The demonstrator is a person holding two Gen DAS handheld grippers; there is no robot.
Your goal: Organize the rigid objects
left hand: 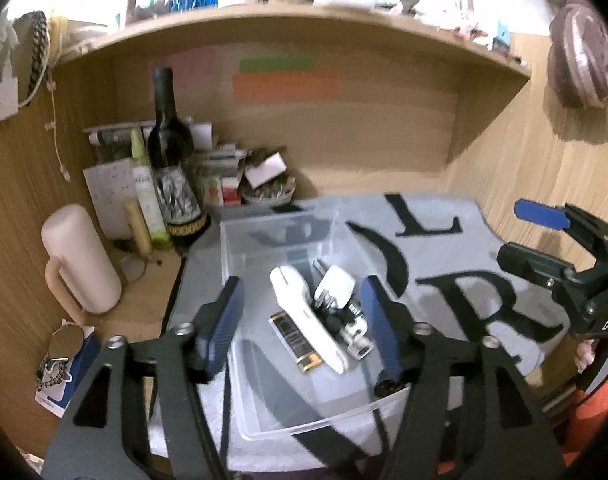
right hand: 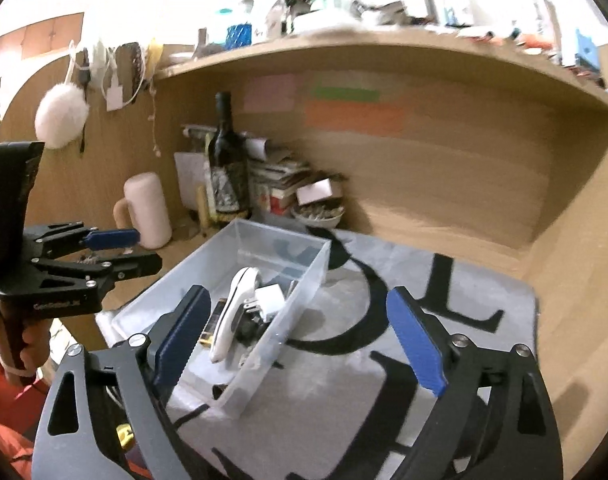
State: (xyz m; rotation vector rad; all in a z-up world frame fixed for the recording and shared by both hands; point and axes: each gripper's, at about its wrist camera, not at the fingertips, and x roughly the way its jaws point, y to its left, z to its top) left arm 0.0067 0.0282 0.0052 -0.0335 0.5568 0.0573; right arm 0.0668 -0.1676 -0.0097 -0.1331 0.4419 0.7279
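1. One clear plastic bin (left hand: 239,248) sits on a grey mat (left hand: 444,216) with large black letters, which lies on the wooden counter (left hand: 143,312).
2. Inside the bin lie several small rigid things in a heap: one long white device (left hand: 304,312), one white plug adapter (left hand: 338,284), one dark flat bar with a gold end (left hand: 295,340), and some black-and-white pieces beneath, too tangled to count.
3. At the back left of the counter stand one dark wine bottle (left hand: 169,152) and one pale pink mug (left hand: 79,260) with a handle, beside a stack of papers and boxes.
4. The left tongs (left hand: 299,320) hang above the bin, tilted downward, their two blue pads standing apart on either side of the heap and touching nothing.
5. The right tongs (right hand: 299,344) hover over the bin's right wall and the mat, also angled down, spread wide and empty.
6. In the right wrist view, a hand (right hand: 15,344) with a red sleeve grips the left tool's handle.
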